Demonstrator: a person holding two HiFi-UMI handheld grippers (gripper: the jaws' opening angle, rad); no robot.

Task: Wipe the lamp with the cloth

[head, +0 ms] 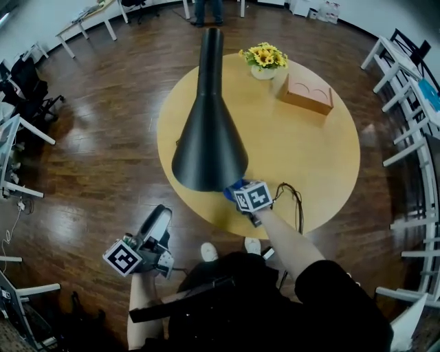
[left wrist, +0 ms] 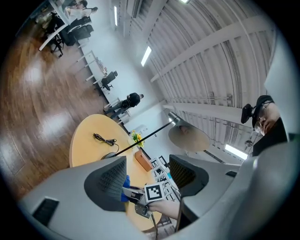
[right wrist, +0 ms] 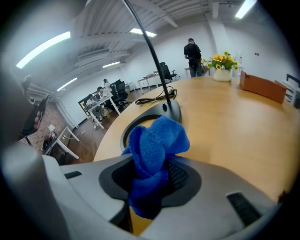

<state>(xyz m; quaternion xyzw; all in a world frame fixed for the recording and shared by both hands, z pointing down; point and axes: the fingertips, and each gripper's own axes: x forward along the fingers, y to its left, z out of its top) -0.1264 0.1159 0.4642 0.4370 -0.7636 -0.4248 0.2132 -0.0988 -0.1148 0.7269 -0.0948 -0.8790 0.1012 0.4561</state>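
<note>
A black lamp with a big cone shade [head: 210, 137] stands on the round yellow table [head: 309, 158]. My right gripper [head: 234, 192] is at the shade's near rim, shut on a bunched blue cloth [head: 231, 188]. Whether the cloth touches the rim I cannot tell. In the right gripper view the cloth [right wrist: 154, 145] sticks out of the right gripper [right wrist: 152, 180], with the lamp's round base [right wrist: 154, 117] just beyond. My left gripper [head: 157, 223] hangs over the floor, off the table's near left edge. The left gripper [left wrist: 149, 171] is open and holds nothing; the shade [left wrist: 190, 137] shows beyond it.
A pot of yellow flowers [head: 263, 58] and a brown box [head: 306, 93] sit on the table's far side. A black cable [head: 292, 196] lies near the front right edge. White desks and chairs ring the room; a person [head: 206, 10] stands far off.
</note>
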